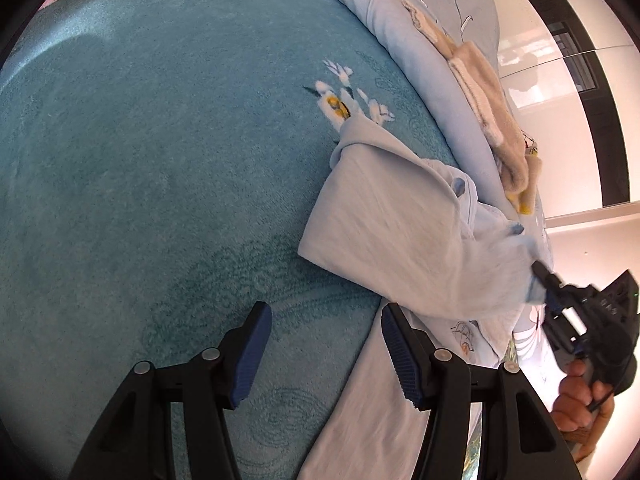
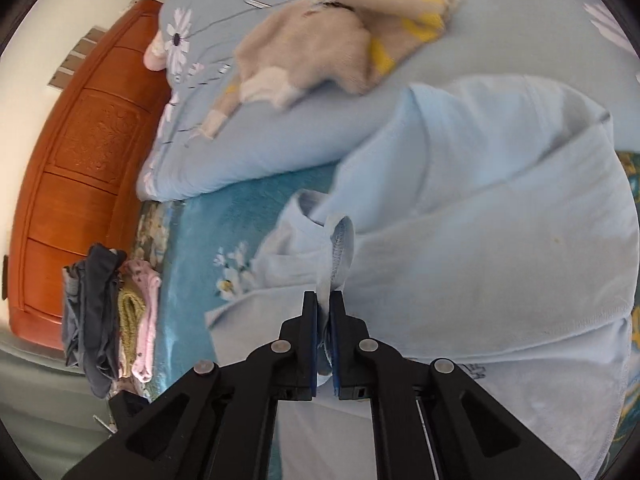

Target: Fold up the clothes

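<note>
A light blue garment [image 1: 392, 232] lies on the teal bedspread [image 1: 140, 168], partly lifted and folded over. My left gripper [image 1: 326, 344] is open and empty, just above the bedspread beside the garment's lower edge. My right gripper [image 2: 324, 308] is shut on the garment's hem [image 2: 340, 248] and holds that part up. The garment [image 2: 480, 240] fills the right of the right wrist view. The right gripper [image 1: 540, 276] also shows in the left wrist view, at the garment's right end.
A pale blue floral quilt [image 1: 420, 40] lies bunched along the bed with a beige and yellow fleece garment [image 2: 332, 44] on it. A stack of folded clothes [image 2: 108, 316] sits at the bed's end by an orange wooden headboard [image 2: 80, 152].
</note>
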Tool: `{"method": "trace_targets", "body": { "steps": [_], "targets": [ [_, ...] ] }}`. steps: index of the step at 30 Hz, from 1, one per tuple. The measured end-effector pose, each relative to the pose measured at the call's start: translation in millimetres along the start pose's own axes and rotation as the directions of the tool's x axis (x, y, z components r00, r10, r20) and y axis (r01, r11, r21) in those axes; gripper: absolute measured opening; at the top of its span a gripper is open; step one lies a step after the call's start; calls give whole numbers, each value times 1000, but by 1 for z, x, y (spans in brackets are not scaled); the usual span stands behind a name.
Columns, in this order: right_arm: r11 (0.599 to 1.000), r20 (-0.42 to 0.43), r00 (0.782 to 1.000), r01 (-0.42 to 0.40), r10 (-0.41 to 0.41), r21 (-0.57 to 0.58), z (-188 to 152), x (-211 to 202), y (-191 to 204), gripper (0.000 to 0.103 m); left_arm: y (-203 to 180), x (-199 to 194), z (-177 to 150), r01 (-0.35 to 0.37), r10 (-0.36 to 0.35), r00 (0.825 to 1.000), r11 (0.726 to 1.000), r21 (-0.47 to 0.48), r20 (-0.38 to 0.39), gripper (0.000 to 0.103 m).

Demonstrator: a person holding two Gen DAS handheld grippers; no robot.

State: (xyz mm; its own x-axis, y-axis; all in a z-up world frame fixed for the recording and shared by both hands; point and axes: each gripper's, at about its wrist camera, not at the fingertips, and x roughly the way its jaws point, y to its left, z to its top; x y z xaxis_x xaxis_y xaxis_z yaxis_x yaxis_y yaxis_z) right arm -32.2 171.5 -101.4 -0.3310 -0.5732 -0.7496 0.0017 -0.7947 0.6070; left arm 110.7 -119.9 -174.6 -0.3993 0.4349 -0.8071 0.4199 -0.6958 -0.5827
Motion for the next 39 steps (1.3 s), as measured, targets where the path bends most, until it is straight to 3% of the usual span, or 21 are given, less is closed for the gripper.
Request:
{"method": "trace_targets", "body": {
  "steps": [3, 7, 9, 12, 15, 20, 24, 29, 33, 36, 39],
  "targets": [
    [991, 58, 992, -103, 108, -83, 18, -31, 39, 5, -2, 1, 0, -9, 9, 1000, 1000, 16, -3, 61],
    [970, 201, 956, -186, 215, -154, 32, -92, 59, 5, -6, 3, 0, -3, 3, 1000, 1000, 26, -6, 61],
    [979, 265, 949, -133, 172, -156, 31, -113, 49, 5, -7, 3, -1, -2, 2, 1000, 999, 32, -13, 61],
    [997, 300, 954, 29, -6, -75, 27, -120, 7, 5, -7, 4, -3, -3, 4, 1000, 999, 43, -25, 61],
    [982, 239, 953, 172, -185, 77, 18, -109, -53, 5, -8, 4, -4, -5, 7, 1000, 999, 47, -31, 61],
    [960, 108, 965, 220, -241, 175, -1, -86, -108, 5, -9, 3, -6, -10, 11, 1000, 999, 47, -29, 61],
    [946, 122, 948, 268, -292, 182, -2, -86, -120, 5, -10, 1, -7, -15, 16, 1000, 999, 52, -25, 61],
    [917, 74, 931, 336, -358, 214, -8, -80, -143, 5, -15, -1, 0, -10, 10, 1000, 998, 62, -6, 61],
    [886, 56, 901, 410, -430, 216, -15, -79, -153, 5, -21, 1, 7, 6, -6, 1000, 998, 67, -2, 61],
    [876, 58, 898, 410, -437, 255, -18, -85, -158, 8, -25, 3, 12, 17, -17, 1000, 997, 71, 1, 61],
    [850, 109, 855, 477, -508, 222, -17, -94, -141, 12, -30, 4, 18, 29, -29, 1000, 997, 75, 4, 61]
  ]
}}
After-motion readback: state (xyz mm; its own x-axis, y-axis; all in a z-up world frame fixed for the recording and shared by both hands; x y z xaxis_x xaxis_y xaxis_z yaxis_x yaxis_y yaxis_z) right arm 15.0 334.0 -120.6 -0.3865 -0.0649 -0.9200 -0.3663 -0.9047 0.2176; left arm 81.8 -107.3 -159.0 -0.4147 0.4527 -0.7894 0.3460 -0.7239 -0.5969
